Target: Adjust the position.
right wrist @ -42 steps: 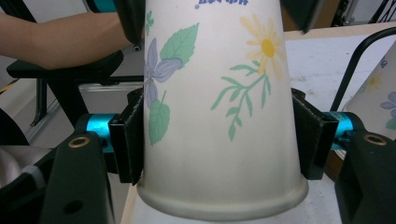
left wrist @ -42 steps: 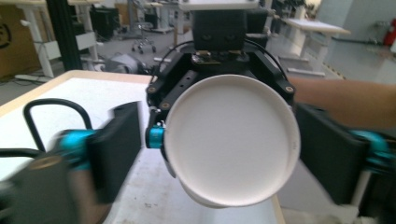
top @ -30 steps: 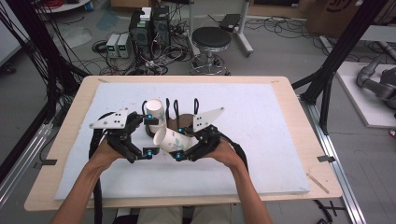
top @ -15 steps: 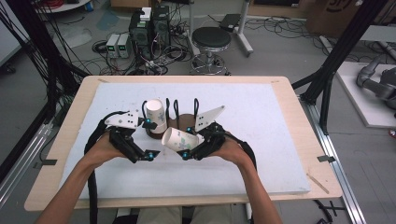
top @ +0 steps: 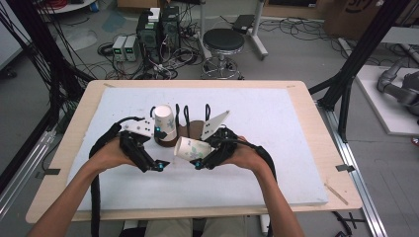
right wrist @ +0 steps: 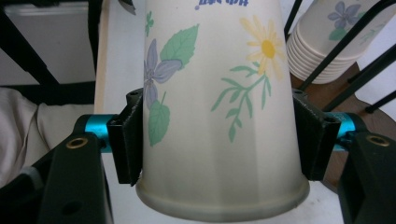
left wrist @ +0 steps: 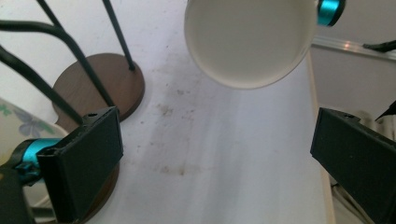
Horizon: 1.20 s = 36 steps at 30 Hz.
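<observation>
The right claw (right wrist: 217, 140) is clamped on a floral paper cup (right wrist: 219, 107), its two black jaws pressing the cup's sides near the rim, with the cup's narrower base pointing away from the camera. In the high view this cup (top: 190, 148) lies tilted on its side in the air just above the white worktop (top: 296, 148), near the middle, held by the right claw (top: 197, 159), its open mouth turned toward the person's left. The left claw (left wrist: 215, 163) stands open with nothing between its jaws (the bare, slightly stained worktop shows in the gap), and the mouth of the held cup (left wrist: 250, 42) hangs ahead of it. In the high view the left claw (top: 160, 148) sits just left of the cup. Behind both claws stands a cup rack (top: 195, 121) with black wire loops on a round brown wooden base, and a stack of upside-down floral paper cups (top: 164, 120) rests on the left part of that base. In the right gripper view the stack (right wrist: 327, 42) shows at upper right, behind the wires.
</observation>
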Each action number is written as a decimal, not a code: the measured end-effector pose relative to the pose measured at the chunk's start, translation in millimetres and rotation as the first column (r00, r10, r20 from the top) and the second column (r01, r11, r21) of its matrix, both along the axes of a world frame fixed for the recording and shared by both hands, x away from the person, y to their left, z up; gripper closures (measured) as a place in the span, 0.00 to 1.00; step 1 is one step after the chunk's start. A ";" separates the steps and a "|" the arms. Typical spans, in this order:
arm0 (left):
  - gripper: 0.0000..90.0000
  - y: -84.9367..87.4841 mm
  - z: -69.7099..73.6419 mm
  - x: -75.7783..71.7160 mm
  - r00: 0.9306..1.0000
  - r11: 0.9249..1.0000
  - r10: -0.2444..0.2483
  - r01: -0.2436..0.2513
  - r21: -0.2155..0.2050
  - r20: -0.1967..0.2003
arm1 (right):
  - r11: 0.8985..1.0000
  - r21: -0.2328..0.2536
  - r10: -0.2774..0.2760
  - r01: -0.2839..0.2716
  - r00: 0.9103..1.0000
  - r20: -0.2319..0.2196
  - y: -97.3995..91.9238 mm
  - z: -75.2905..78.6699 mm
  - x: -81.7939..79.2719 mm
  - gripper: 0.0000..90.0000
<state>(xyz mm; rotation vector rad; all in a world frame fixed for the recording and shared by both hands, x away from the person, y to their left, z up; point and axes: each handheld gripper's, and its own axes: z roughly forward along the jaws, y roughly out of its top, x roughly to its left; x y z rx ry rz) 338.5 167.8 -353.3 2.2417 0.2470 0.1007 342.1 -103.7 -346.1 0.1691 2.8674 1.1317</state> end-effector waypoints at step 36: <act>0.03 -28.1 2.6 7.4 0.999 0.968 -0.047 0.043 0.247 0.008 | 0.948 -0.319 0.038 -0.020 0.998 0.048 26.7 12.1 1.1 0.35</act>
